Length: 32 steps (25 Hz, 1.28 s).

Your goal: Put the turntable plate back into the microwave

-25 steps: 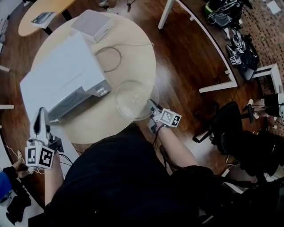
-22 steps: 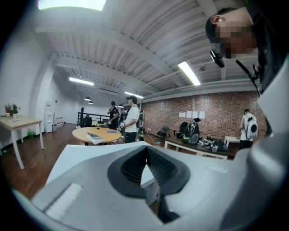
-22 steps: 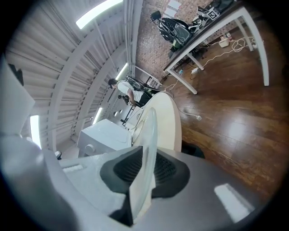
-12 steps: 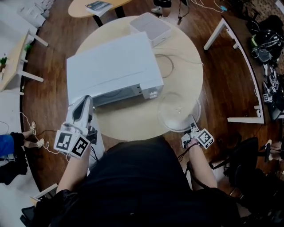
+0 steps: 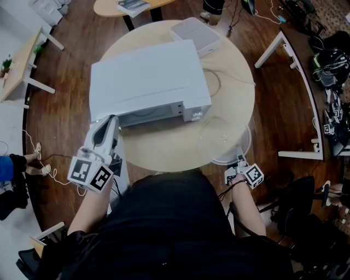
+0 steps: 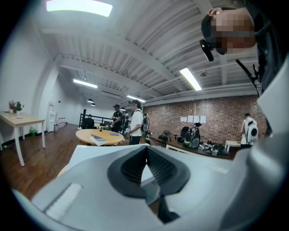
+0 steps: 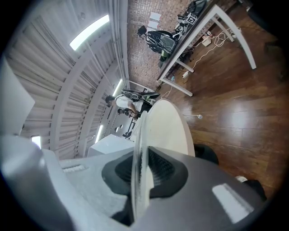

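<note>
The clear glass turntable plate (image 5: 223,139) sits at the table's near right, its rim reaching past the edge. My right gripper (image 5: 239,160) is shut on that near rim. In the right gripper view the plate's edge (image 7: 137,149) runs upright between the pads of the right gripper (image 7: 142,158), whose jaws have just been closing on it. The white microwave (image 5: 147,82) stands mid-table with its front towards me. My left gripper (image 5: 111,121) hovers at its front left corner. In the left gripper view the left gripper (image 6: 146,150) has its tips together, holding nothing.
The round wooden table (image 5: 164,150) also carries a white box (image 5: 196,34) at the back and a cable loop (image 5: 217,82). White desk frames (image 5: 290,82) and bags stand to the right. A second table (image 5: 117,6) and people are further off.
My left gripper has come up to the microwave's front left corner. The right gripper stays on the plate's near rim and has rolled a little. My head view has swung.
</note>
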### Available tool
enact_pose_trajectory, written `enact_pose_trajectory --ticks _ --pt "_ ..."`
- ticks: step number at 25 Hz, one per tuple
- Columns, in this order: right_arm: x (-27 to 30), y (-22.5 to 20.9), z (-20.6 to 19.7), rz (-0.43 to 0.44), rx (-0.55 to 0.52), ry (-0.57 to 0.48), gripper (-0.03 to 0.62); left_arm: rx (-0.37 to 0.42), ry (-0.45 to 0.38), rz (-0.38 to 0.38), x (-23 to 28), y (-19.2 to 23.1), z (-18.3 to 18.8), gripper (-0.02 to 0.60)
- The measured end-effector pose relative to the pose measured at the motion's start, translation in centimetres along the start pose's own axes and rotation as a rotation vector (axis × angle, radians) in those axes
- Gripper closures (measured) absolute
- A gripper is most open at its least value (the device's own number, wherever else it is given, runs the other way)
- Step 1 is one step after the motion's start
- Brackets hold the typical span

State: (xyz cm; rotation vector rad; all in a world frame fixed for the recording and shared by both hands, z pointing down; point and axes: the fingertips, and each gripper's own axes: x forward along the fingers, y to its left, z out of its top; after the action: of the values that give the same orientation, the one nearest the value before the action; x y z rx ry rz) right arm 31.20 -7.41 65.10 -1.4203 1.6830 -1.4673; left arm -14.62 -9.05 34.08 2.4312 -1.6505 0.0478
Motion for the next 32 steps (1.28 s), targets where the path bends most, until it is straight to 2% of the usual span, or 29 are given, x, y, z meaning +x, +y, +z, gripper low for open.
enact_pose_trajectory --ticks 13,20,32 --pt "-0.7 -0.7 -0.4 -0.014 0.113 -0.076 0.566 -0.011 -0.009 0.004 -0.7 1.2 -0.1 0.583" --pt "-1.2 0.0 -0.3 0.005 0.161 -0.127 0.562 -0.011 -0.007 0.004 -1.0 1.4 0.0 0.583" --pt "-1.7 1.5 0.7 0.1 0.241 -0.23 0.562 -0.007 -0.018 0.008 -2.0 1.5 0.1 0.583"
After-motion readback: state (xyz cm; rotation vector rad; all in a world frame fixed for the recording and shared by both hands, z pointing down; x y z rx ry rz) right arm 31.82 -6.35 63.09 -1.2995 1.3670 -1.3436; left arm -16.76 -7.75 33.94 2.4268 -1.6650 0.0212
